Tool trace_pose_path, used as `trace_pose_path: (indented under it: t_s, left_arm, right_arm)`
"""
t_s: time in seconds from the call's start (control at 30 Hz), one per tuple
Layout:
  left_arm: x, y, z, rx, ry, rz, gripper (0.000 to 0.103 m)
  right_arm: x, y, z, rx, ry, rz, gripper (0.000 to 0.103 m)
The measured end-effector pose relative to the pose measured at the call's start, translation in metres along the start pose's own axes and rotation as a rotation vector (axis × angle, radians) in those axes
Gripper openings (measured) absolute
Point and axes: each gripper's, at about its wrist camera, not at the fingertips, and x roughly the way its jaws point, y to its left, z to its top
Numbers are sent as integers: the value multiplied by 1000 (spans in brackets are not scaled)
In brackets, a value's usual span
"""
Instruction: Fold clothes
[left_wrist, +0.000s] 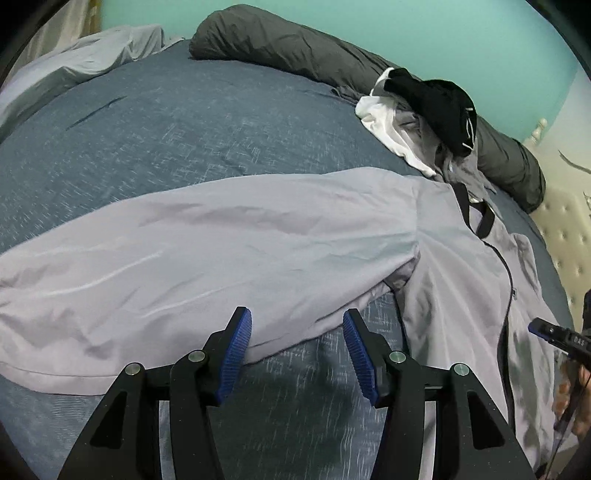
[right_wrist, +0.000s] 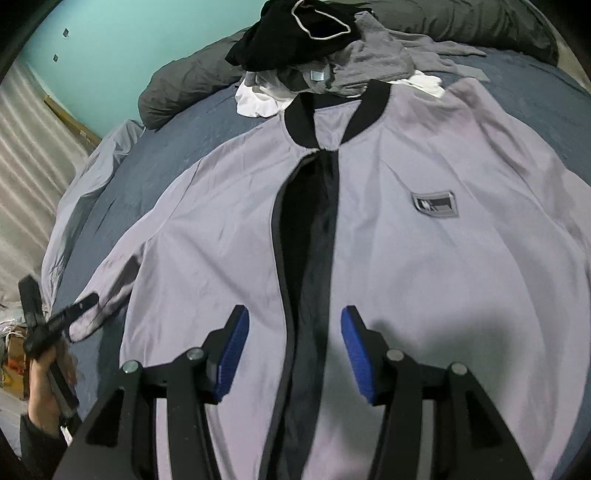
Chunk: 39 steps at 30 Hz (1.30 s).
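Observation:
A pale lilac jacket (right_wrist: 406, 258) with a black collar (right_wrist: 306, 118), dark lining and a chest badge (right_wrist: 436, 204) lies face up and unzipped on the blue bed. Its sleeve (left_wrist: 207, 251) stretches out to the left across the bedspread. My left gripper (left_wrist: 297, 354) hovers open just above the sleeve's near edge, nothing between its blue pads. My right gripper (right_wrist: 293, 350) is open over the jacket's lower front, straddling the open zip line. The left gripper (right_wrist: 55, 325) also shows at the left of the right wrist view, held by a hand.
A heap of other clothes, black (left_wrist: 439, 107), white (left_wrist: 388, 125) and grey (right_wrist: 373, 55), lies past the collar. A rolled dark grey duvet (left_wrist: 295, 48) runs along the teal wall. Bare blue bedspread (left_wrist: 166, 122) spreads beyond the sleeve. A padded headboard (left_wrist: 565, 229) stands at right.

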Motion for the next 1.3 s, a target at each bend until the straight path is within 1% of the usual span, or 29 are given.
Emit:
trace_pose_path:
  t_s: [0.13,0.2,0.23,0.27,0.33,0.37,0.4,0.43,0.47,0.5,0.53,0.57,0.67,0.73,0.8,0.87,0.9,0.93,1.0,1.03,1.07,1.13,1.23,1.27,1.3]
  left_arm:
    - [6,4,-7,-27,-56,1,56]
    - [8,1,-7,2,-55,27,56]
    - [8,0,-5,10,-61,21,56]
    - [7,-1,-3,17,-66,15,56]
    - [6,-1,-1,28,-78,13,61]
    - [7,0,-1,26,-75,12,61]
    - [8,2,-1,23,-72,10,61]
    - [9,4,-1,20,-68,9,61]
    - [10,5,-2,21,-64,9,61]
    - [11,6,-2,22,-59,9,61]
    - [12,7,-3,22,-54,9,61]
    - [14,8,-4,23,-49,9,61]
    - [17,10,-6,25,-35,9,61]
    - [19,12,-7,26,-26,9,61]
    - [20,13,-7,23,-20,7,61]
    - [20,13,-7,21,-16,2,61]
    - [20,13,-7,22,-16,3,61]
    - [20,14,-8,21,-14,3,61]
    - [21,17,-8,10,-5,0,61]
    - [22,19,-9,4,0,-2,61]
    - [23,20,-9,0,3,-1,61]
    - [22,22,-9,-8,2,1,61]
    - [20,21,-7,-14,-4,-2,61]
    - [20,21,-6,-13,-7,-1,61]
    - [19,20,-6,-12,-10,0,61]
  right_arm:
    - [25,4,11,-11,-3,-11,53]
    - [36,6,15,-15,-7,-30,53]
    - [40,7,16,-18,-13,-34,53]
    - [44,8,16,-20,-16,-26,53]
    - [51,11,16,-22,-16,-7,53]
    - [55,12,16,-27,-11,-4,51]
    - [57,14,16,-37,-6,0,46]
    - [58,16,15,-47,-1,5,26]
    - [57,17,15,-59,-1,-5,13]
    - [55,17,15,-62,-5,-12,11]
    - [52,16,16,-58,-10,-10,5]
    - [48,14,17,-53,-16,-5,3]
    - [30,6,27,-52,-34,-22,3]
    - [23,-2,32,-42,-31,-68,3]
    - [24,-12,32,-9,4,-105,3]
    - [33,-12,28,-21,53,-125,3]
    - [37,-9,26,-40,68,-128,3]
    - [38,-6,24,-57,64,-132,3]
    - [33,-4,24,-46,24,-148,6]
    - [30,-3,24,-39,2,-156,12]
    - [24,-2,24,-30,-31,-182,19]
    - [9,2,26,-19,-106,-230,25]
    - [-7,22,21,-47,-183,-204,25]
    - [-8,31,18,-62,-190,-180,25]
    - [-5,42,14,-80,-173,-146,25]
